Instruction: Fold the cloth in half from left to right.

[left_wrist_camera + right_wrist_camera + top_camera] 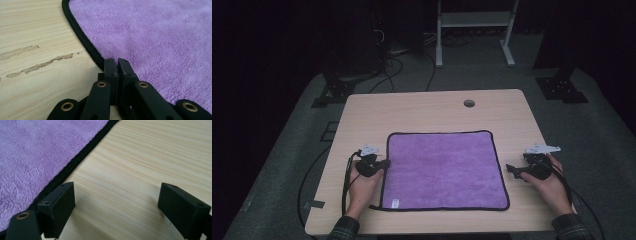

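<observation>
1. Across the middle of the wooden table [362, 115], a purple microfibre towel [443, 170] with black edging lies flat.
2. At the towel's left edge, the left gripper [384, 163] is clenched, its jaws pressed together over the black hem [86, 41].
3. Just beyond the towel's right edge, the right gripper [512, 170] is released, jaws wide above bare wood.

towel [155, 37] cut off at frame edges, forearms cropped
</observation>
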### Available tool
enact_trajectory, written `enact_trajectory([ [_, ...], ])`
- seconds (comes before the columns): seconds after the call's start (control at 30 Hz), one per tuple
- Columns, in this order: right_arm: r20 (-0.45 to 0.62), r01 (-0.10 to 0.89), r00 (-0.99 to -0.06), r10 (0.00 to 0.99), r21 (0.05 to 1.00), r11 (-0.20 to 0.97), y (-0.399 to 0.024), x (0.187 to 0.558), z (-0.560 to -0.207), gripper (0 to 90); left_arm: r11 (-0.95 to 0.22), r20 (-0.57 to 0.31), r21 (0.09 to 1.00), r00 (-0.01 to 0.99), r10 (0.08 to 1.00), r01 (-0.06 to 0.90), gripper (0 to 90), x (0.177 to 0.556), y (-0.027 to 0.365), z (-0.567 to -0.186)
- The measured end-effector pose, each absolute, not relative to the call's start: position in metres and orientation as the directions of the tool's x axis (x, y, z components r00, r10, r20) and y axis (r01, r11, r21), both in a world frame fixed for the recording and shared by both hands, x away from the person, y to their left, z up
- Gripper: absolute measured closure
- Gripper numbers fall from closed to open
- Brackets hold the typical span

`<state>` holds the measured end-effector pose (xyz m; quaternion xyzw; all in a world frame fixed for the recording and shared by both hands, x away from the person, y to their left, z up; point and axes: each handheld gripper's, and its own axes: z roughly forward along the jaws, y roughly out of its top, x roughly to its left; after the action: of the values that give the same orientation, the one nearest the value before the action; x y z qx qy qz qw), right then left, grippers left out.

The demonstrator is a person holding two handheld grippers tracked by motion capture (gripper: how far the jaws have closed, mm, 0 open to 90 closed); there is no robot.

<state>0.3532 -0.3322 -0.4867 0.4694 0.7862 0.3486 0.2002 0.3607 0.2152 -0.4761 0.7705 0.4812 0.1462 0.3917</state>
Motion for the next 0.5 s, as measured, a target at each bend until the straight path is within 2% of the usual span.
enact_trajectory([
  [0.2,0.012,0.599,-0.477,0.879,0.736,0.316,-0.332,0.354,-0.487,12.9,-0.200,-0.189,0.755,0.500,0.845,0.624,87.1,0.360,0.225,-0.472],
  [0.5,0.011,0.601,-0.475,0.880,0.734,0.315,-0.333,0.353,-0.487,11.2,-0.188,-0.188,0.758,0.486,0.853,0.624,87.1,0.360,0.233,-0.466],
])
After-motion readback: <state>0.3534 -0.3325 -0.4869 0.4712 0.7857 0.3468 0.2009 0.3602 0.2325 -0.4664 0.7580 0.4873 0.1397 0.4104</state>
